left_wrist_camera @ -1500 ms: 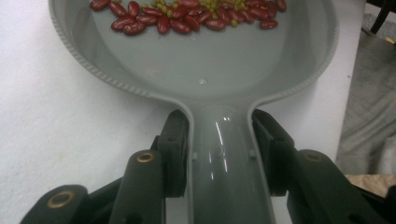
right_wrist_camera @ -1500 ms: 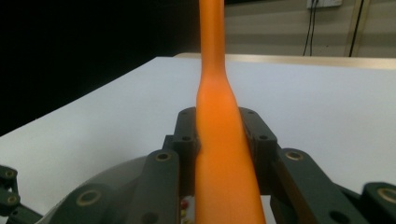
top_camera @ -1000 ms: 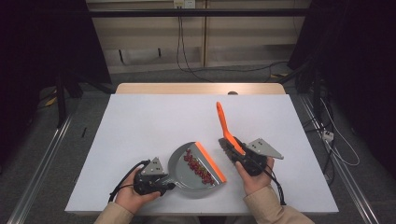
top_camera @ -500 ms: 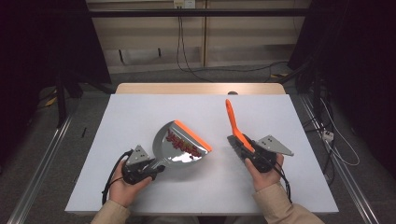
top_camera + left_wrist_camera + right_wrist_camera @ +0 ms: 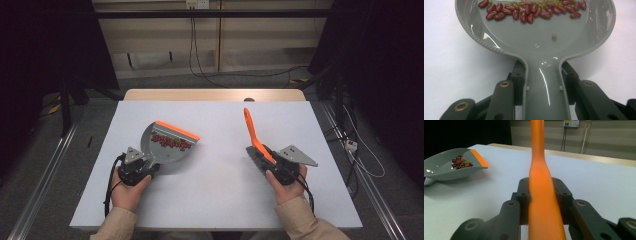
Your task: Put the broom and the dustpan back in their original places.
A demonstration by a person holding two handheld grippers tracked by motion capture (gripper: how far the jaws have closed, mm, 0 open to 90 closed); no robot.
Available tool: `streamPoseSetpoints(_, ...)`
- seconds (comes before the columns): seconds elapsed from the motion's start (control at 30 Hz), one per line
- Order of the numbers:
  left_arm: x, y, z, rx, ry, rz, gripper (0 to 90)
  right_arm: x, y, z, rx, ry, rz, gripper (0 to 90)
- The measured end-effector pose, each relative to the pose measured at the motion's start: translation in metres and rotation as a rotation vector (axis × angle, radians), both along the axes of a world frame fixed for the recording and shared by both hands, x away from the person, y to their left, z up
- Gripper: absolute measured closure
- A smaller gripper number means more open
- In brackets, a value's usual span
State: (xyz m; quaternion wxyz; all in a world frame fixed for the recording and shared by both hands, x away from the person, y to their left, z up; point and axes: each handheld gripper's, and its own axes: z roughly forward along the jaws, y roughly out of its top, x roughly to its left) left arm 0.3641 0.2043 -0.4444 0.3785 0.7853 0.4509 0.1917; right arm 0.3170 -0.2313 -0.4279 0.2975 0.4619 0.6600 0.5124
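A grey dustpan (image 5: 162, 145) with an orange lip (image 5: 176, 130) is left of the table's middle, held by its handle (image 5: 544, 95) in my left gripper (image 5: 149, 164), which is shut on it. Red beans and a few small green ones (image 5: 531, 11) lie in a band inside the pan near the lip. In the right gripper view the dustpan (image 5: 446, 168) hangs a little above the table with its shadow beneath. My right gripper (image 5: 258, 154) is shut on an orange brush (image 5: 251, 132), whose handle (image 5: 541, 182) points up and away from the person.
The white table top (image 5: 215, 200) has a wooden strip (image 5: 215, 95) along its far edge. Cables (image 5: 200, 55) run on the floor behind the table. Metal rails (image 5: 45, 165) flank the table on both sides.
The left gripper has carried the dustpan with the beans leftwards and away from the brush. The right gripper with the brush has shifted a little to the right.
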Motion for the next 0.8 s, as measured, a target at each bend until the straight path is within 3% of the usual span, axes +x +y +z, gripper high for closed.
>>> streamPoseSetpoints(0.17, 0.004, 0.007, -0.004, 0.01, 0.029, 0.079, 64.0, 0.0, 0.003, -0.001, -0.005, 0.003, 0.012, 71.0)
streamPoseSetpoints(0.3, 0.006, 0.011, -0.007, 0.016, 0.062, 0.116, 64.0, 0.001, 0.004, -0.002, -0.007, 0.013, 0.019, 70.9)
streamPoseSetpoints(0.43, 0.006, 0.014, -0.008, 0.012, 0.065, 0.148, 63.9, 0.002, 0.007, -0.004, -0.003, 0.024, 0.035, 70.9)
streamPoseSetpoints(0.8, 0.004, 0.013, -0.006, 0.007, 0.072, 0.177, 63.2, 0.001, 0.009, -0.004, -0.011, 0.018, 0.041, 70.9)
